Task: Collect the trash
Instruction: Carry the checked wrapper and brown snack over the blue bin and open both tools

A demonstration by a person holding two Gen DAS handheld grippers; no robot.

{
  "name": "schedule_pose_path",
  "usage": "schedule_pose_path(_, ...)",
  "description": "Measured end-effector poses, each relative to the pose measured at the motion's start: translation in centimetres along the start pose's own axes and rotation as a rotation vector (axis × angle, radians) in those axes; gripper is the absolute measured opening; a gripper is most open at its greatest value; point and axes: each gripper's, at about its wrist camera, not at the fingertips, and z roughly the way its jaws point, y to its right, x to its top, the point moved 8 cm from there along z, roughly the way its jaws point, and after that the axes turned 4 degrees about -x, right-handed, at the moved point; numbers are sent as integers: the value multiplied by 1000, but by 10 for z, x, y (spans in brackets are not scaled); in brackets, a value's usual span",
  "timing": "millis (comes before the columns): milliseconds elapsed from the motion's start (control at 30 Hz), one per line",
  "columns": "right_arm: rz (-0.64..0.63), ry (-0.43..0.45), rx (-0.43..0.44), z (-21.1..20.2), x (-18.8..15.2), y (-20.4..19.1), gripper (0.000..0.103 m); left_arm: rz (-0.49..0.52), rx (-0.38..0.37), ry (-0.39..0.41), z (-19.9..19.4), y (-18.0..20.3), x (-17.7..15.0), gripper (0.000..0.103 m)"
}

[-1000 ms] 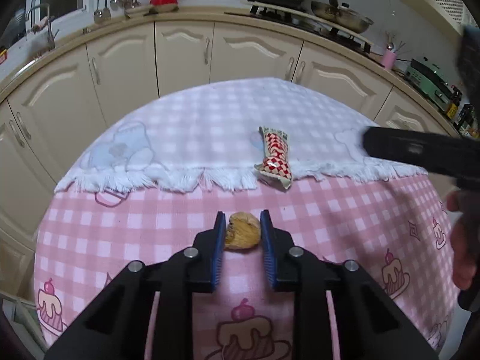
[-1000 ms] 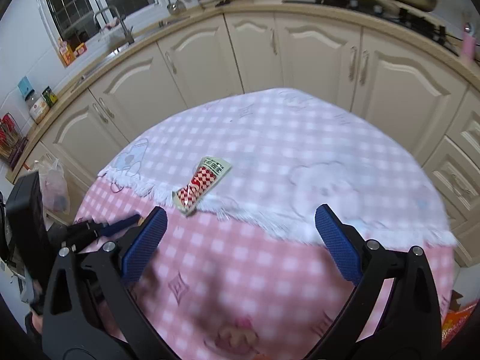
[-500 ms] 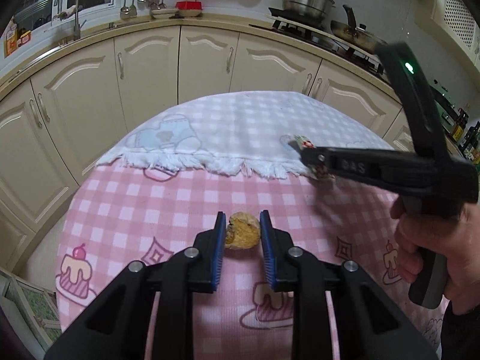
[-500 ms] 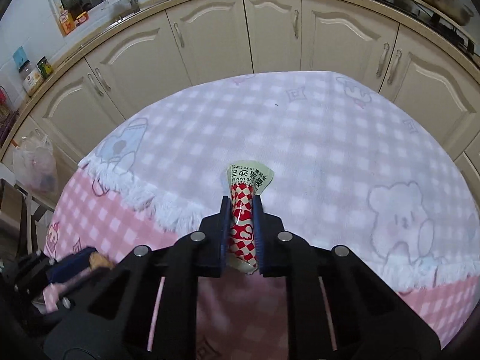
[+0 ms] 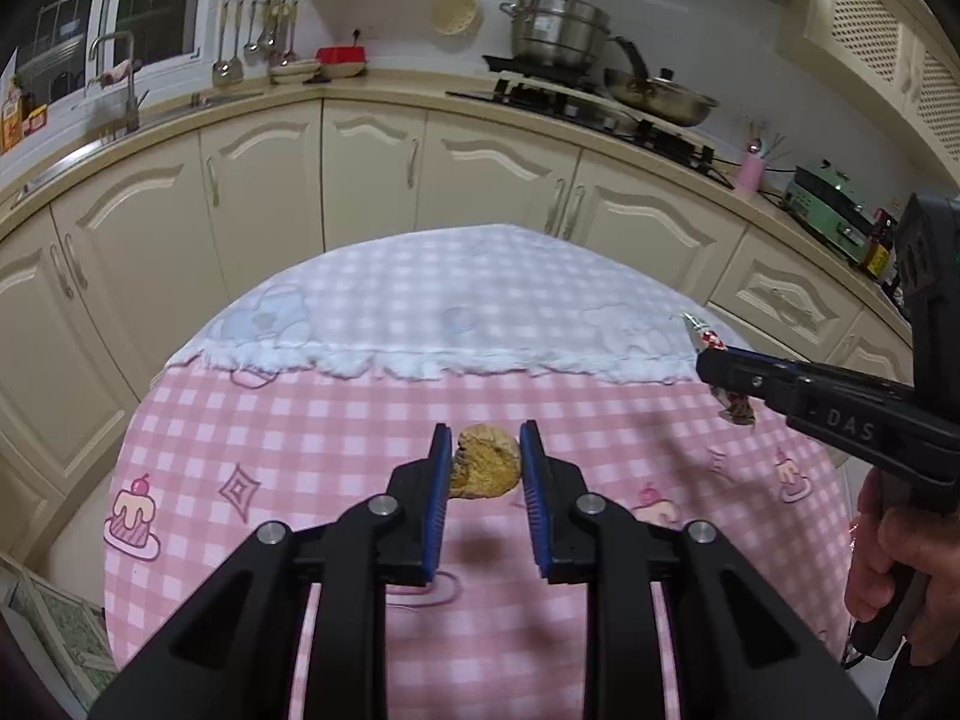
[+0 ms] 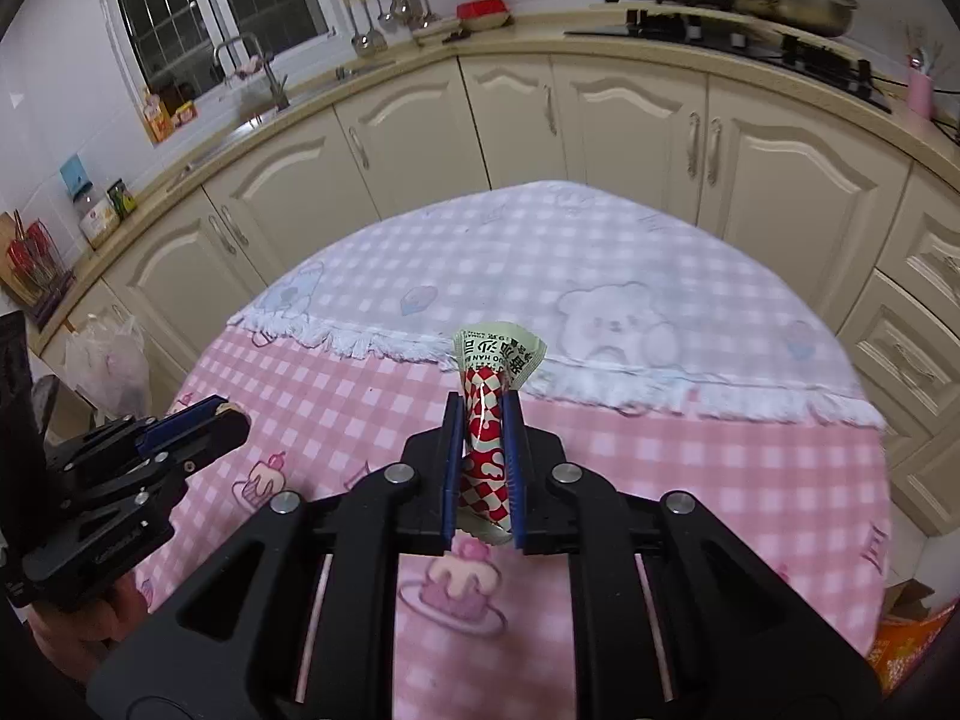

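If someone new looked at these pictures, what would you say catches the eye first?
Probably the red-and-white checkered wrapper clamped upright in the right gripper, above the pink checked tablecloth. Next, the brown crumpled lump pinched in the left gripper, above the same cloth. Behind both runs a curve of cream cabinets.

A round surface (image 5: 336, 432) under a pink checked cloth (image 6: 690, 480), overlaid at its far half by a white fringed cloth (image 6: 510, 252), stands in a kitchen. Behind the surface, cream cabinets (image 5: 372, 174) curve beneath a beige counter (image 6: 600, 54). Left of the cabinets' middle, a sink tap (image 6: 240, 48) sits below a dark barred window (image 6: 216, 6). Ladles (image 5: 252, 42) hang on the white tiled wall; right of them a steel pot (image 5: 558, 30) and pan (image 5: 660, 96) rest on a gas hob (image 5: 570, 102).
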Motion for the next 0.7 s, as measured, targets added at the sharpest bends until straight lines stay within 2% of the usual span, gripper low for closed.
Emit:
schedule_pose_path(167, 61, 62, 12, -46, -4, 33, 13, 63, -20, 25, -14, 45, 7, 22)
schedule_pose_path(333, 122, 119, -16, -90, -19, 77, 13, 128, -55, 49, -24, 91, 15, 22)
schedule_pose_path(533, 234, 177, -95, -145, -50, 148, 13, 223, -173, 58, -27, 169, 17, 22)
schedule_pose_path(700, 379, 205, -177, -188, -95, 223, 13, 302, -276, 29, -18, 238, 6, 22)
